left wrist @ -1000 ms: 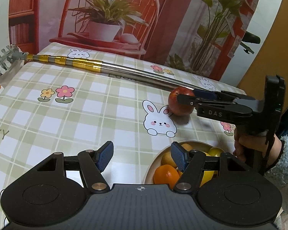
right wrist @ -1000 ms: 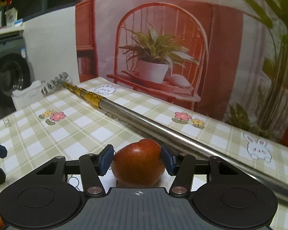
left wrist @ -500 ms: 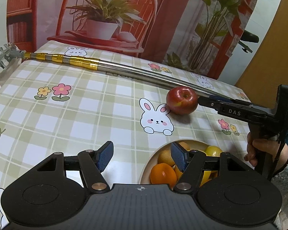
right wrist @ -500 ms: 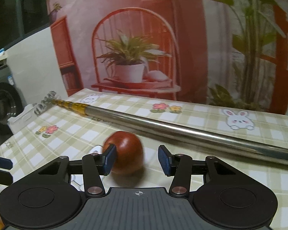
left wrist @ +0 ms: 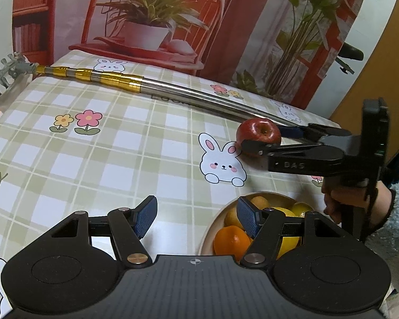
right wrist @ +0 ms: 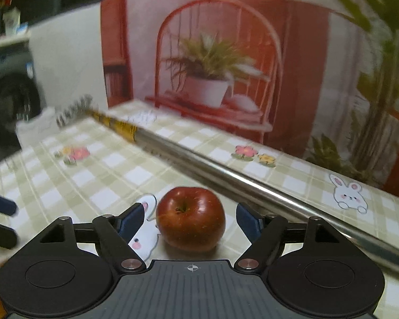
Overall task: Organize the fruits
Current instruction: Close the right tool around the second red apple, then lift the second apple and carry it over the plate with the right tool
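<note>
Apple (right wrist: 190, 218) sits upright between the just-spread right tongs (right wrist: 190, 219), metal pole (right wrist: 226, 172) close behind; left tongs (left wrist: 196, 219) spread, empty.

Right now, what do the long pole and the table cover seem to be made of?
The long pole looks like polished metal: its silver shaft shows bright streaks of reflected light, with shiny gold-coloured bands toward the comb-like end. The table cover seems to be a printed vinyl or oilcloth sheet, since the green check with rabbits and flowers has a faint sheen; plain cloth cannot be excluded.
</note>
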